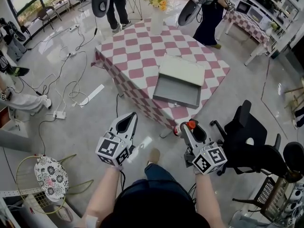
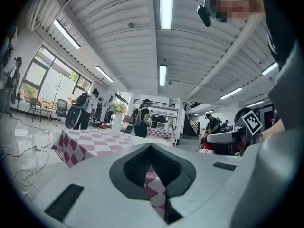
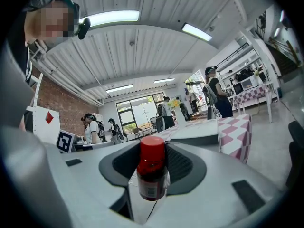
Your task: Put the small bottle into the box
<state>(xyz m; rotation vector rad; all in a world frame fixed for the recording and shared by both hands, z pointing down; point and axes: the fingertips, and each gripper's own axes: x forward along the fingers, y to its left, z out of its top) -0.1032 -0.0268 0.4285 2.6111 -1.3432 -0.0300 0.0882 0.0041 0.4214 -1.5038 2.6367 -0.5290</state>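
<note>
Just short of the checked table (image 1: 128,51), our right tongs (image 1: 188,127) pinch the small bottle (image 1: 182,128), ready for the open box (image 1: 176,90); our left tongs (image 1: 132,116) are pressed together, empty.

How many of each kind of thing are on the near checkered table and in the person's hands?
Grippers: 2, the left gripper and the right gripper
Small bottle: 1, held in the right gripper
Box: 1, open
Vase of flowers: 1
Total: 5
</note>
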